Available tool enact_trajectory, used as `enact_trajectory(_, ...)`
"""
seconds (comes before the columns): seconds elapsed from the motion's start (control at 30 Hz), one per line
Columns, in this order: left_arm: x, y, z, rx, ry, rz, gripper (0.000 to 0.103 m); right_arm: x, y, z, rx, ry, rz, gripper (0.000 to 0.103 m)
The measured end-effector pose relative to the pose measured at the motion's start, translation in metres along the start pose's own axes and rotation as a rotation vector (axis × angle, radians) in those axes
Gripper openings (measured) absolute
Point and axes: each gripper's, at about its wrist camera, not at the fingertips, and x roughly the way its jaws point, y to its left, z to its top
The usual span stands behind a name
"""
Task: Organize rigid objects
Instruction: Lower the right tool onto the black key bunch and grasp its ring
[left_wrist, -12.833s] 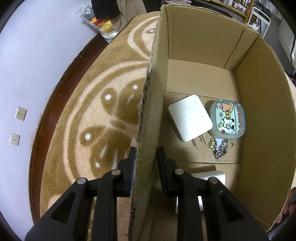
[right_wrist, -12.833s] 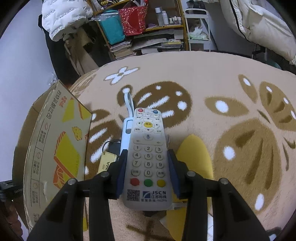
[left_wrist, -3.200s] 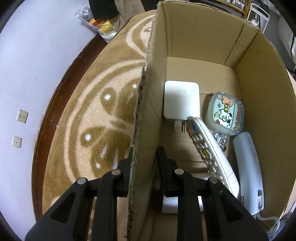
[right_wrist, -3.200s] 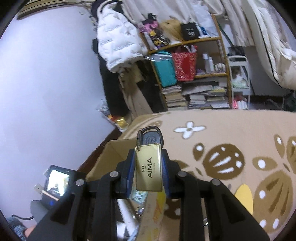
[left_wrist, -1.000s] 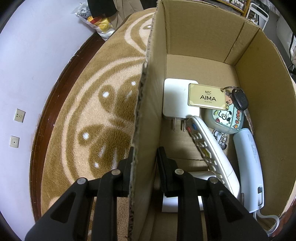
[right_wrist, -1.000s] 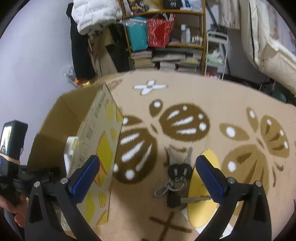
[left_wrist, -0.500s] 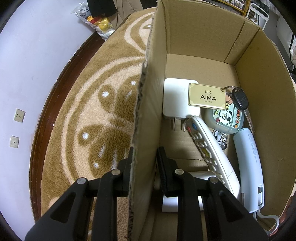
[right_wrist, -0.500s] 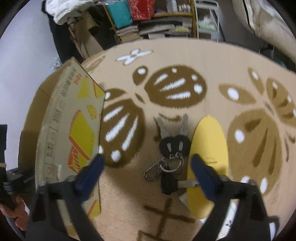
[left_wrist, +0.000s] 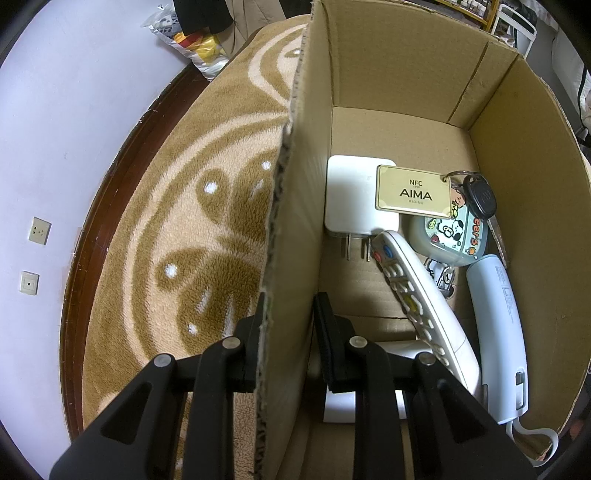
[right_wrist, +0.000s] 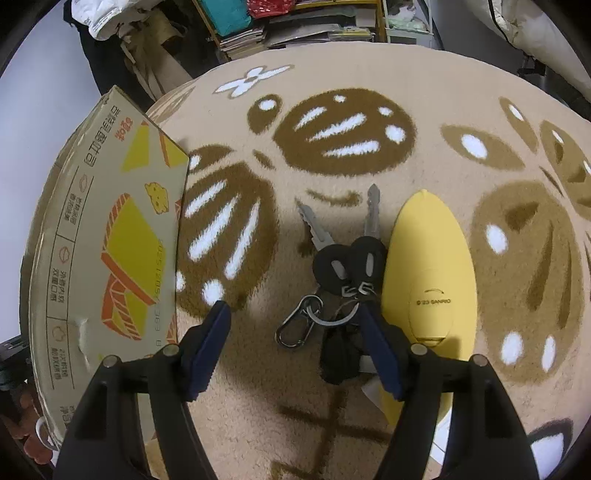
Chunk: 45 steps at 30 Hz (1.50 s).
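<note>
The left tool (left_wrist: 288, 339) is clenched on the near wall of the box (left_wrist: 295, 221), one finger outside over the rug (left_wrist: 177, 229) and one inside. In the box lie a white charger (left_wrist: 351, 199) with its prongs toward the camera, a gold tag (left_wrist: 413, 190) marked AIMA that rests partly on the charger, and a black key (left_wrist: 478, 197) on the tag's ring. Beside them is a pale case (left_wrist: 448, 236) with cartoon stickers, a white remote (left_wrist: 421, 299) lying slantwise, and a light-blue device (left_wrist: 498, 332) with a cord along the right wall. Another white thing sits under the remote's near end, mostly hidden by the tool.

The right tool (right_wrist: 295, 350) points down at the rug (right_wrist: 369, 92) outside the box (right_wrist: 107, 240), whose printed side shows at the left. Its jaws stand apart and have just been closing. A bunch of keys (right_wrist: 343, 266) lies on the rug, two silver blades fanned away from the camera, with a carabiner (right_wrist: 297, 326) and rings at the near end. The carabiner and the dark fob (right_wrist: 338, 354) lie between the blue pads; the right pad (right_wrist: 380, 354) overlaps the fob's edge, but whether it touches I cannot tell. The left pad (right_wrist: 207, 350) is clear of the keys. A yellow oval thing (right_wrist: 428, 273) lies just beside the keys on the right, touching the black key heads.
</note>
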Motion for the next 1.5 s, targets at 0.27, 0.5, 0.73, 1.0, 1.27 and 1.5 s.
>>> enact_trajectory(0.27,0.0,-0.001,0.0,0.004,0.0,0.003,0.022,0.01,0.01,-0.001,-0.022,0.009,-0.016,0.076)
enact_trajectory(0.5,0.0,-0.002,-0.002,0.007,0.001,0.003,0.023,0.015,0.011,0.002,0.001,-0.009,-0.043,0.076)
enact_trajectory(0.73,0.001,-0.003,-0.002,0.011,0.001,0.005,0.023,0.026,0.032,0.002,-0.048,-0.001,-0.193,0.076)
enact_trajectory(1.0,0.0,-0.003,0.0,0.013,0.003,0.008,0.023,0.021,0.021,0.001,-0.013,0.005,-0.216,0.079)
enact_trajectory(1.27,0.0,-0.005,0.0,0.014,0.004,0.008,0.023,0.018,0.015,-0.007,-0.025,-0.013,-0.263,0.08)
enact_trajectory(1.5,0.0,-0.005,0.0,0.015,0.004,0.009,0.023,0.016,0.011,-0.008,-0.006,-0.014,-0.247,0.08)
